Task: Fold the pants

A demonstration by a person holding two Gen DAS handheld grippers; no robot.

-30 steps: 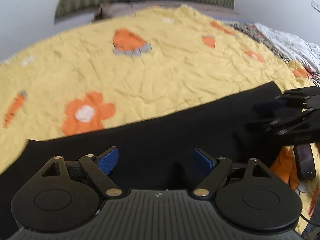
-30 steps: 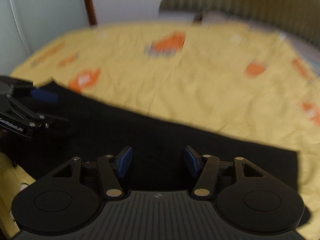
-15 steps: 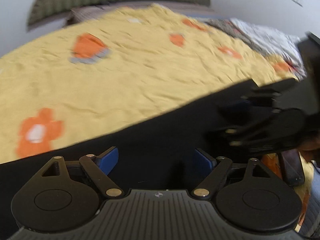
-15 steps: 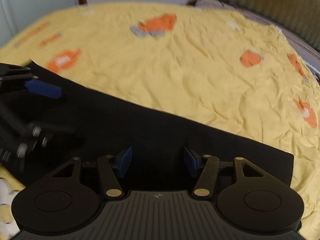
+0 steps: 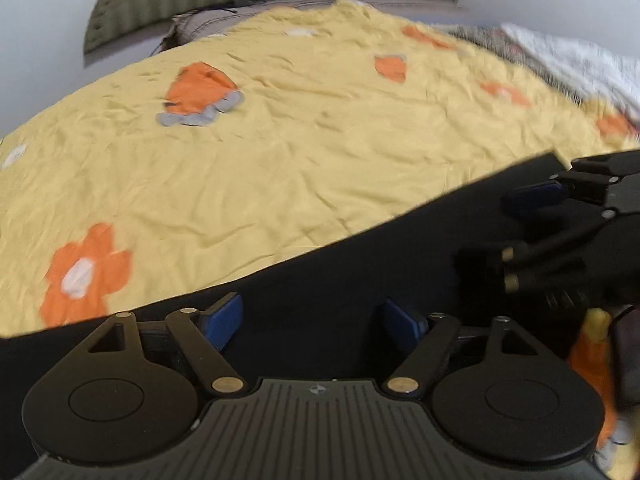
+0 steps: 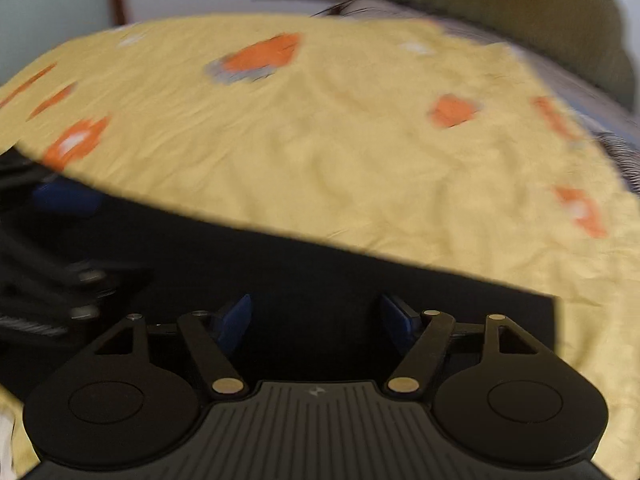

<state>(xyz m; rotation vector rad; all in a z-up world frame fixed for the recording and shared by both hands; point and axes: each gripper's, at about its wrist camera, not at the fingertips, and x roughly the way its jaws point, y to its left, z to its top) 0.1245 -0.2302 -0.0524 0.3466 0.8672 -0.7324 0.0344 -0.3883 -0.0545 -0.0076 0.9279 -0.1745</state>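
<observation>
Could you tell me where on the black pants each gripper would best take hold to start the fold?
Probably the near long edge of the pants, approached low from the person's side. They lie flat on the yellow bedspread, so only an edge offers a pinch. The left gripper and right gripper are both open and hover above the cloth, side by side.

Pants (image 5: 320, 280): black, plain, matte fabric. Laid flat as a long band on a yellow bedspread (image 5: 280, 168) with orange flowers. In the left wrist view its straight far edge climbs from 9 o'clock toward 3 o'clock; in the right wrist view a squared end shows at 4 o'clock (image 6: 520, 320).
</observation>
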